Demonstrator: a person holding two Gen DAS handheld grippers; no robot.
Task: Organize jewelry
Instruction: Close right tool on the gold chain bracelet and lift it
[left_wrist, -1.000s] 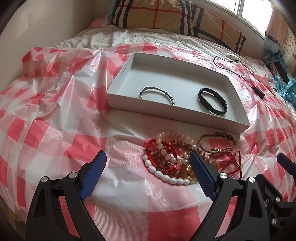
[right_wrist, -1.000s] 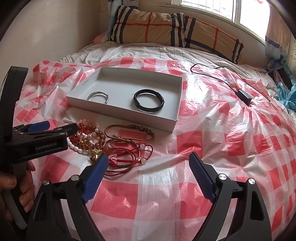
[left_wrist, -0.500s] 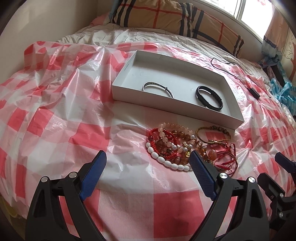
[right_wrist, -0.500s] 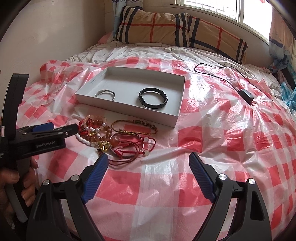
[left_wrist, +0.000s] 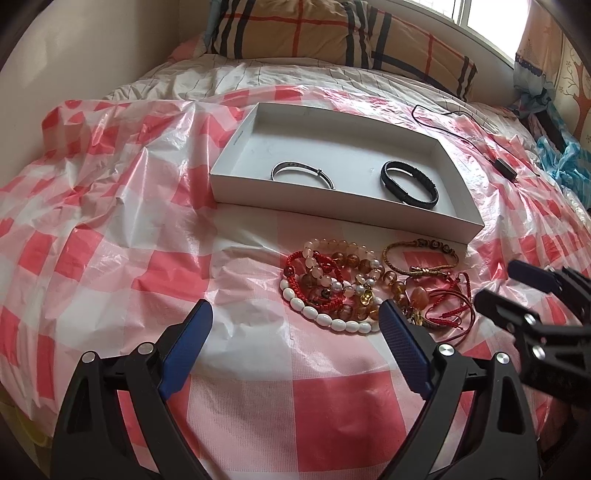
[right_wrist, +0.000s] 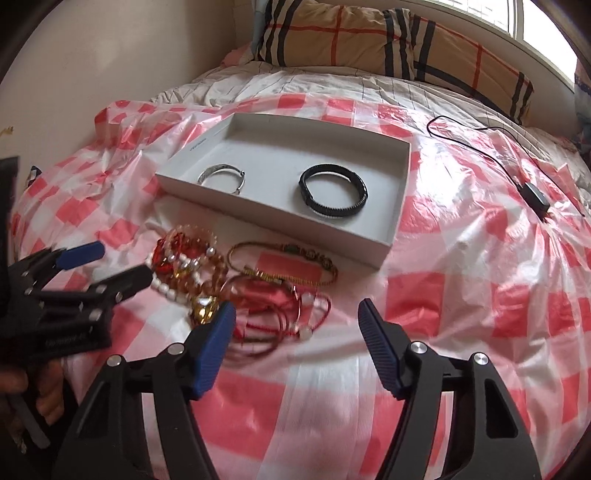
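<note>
Ahead of both grippers, on a bed covered by a red-and-white checked plastic sheet (left_wrist: 110, 221), lies a white tray (left_wrist: 236, 146) holding a silver bangle (left_wrist: 303, 173) and a black bracelet (left_wrist: 410, 182), set apart from each other. Between the tray and the jaws, a heap of bracelets (left_wrist: 347, 288) rests on the sheet: white beads, amber beads, red cords and a gold braided band. The left gripper (left_wrist: 295, 328) has its jaws spread, empty, just short of the heap. The right gripper (right_wrist: 297, 325) likewise has its jaws spread and empty, its left finger beside the red cords. A black cable (right_wrist: 480, 147) lies well right of the tray.
</note>
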